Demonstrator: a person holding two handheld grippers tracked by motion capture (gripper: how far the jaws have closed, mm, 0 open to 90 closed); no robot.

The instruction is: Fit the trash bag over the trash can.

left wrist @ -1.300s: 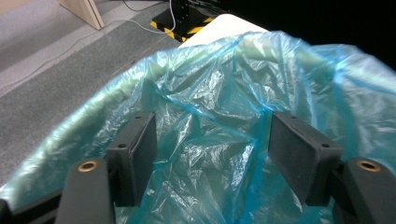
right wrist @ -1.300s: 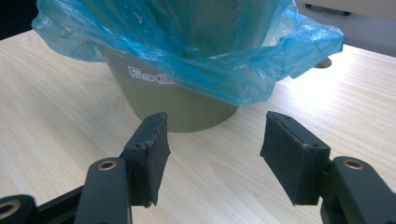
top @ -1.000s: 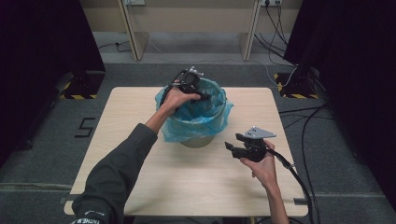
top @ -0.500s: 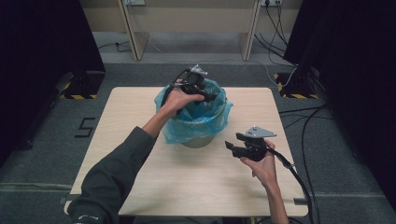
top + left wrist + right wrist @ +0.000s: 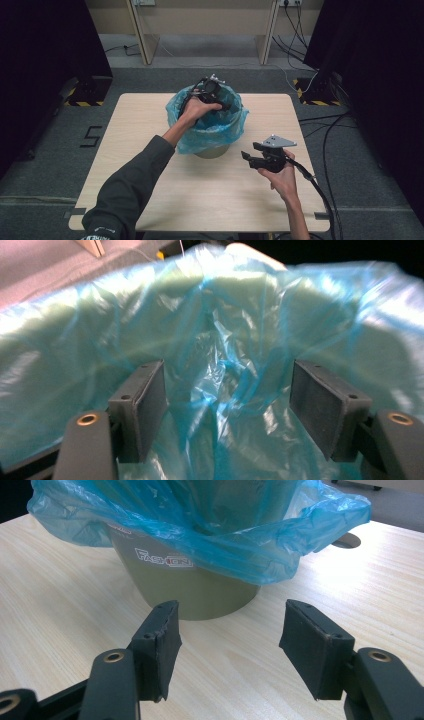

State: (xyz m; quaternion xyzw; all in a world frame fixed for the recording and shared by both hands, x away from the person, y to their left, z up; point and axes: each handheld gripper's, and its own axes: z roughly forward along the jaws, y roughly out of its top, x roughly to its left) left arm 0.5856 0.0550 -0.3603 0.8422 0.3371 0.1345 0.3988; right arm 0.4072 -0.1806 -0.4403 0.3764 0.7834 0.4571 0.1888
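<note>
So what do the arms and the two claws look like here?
Left arm wears a dark green-grey long sleeve with small white lettering near the shoulder; the right forearm is bare. Both the left claw and right claw are black; the right carries a grey triangular plate and trailing black cable.

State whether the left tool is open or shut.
Open: the left tool has its jaws spread wide, only crumpled blue plastic bag liner between them.

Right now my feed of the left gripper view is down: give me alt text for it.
The left gripper points down into the bin, jaws open, with crumpled blue bag between and beyond them. The bag drapes over the bin's rim, with a strip of floor at top left.
</note>
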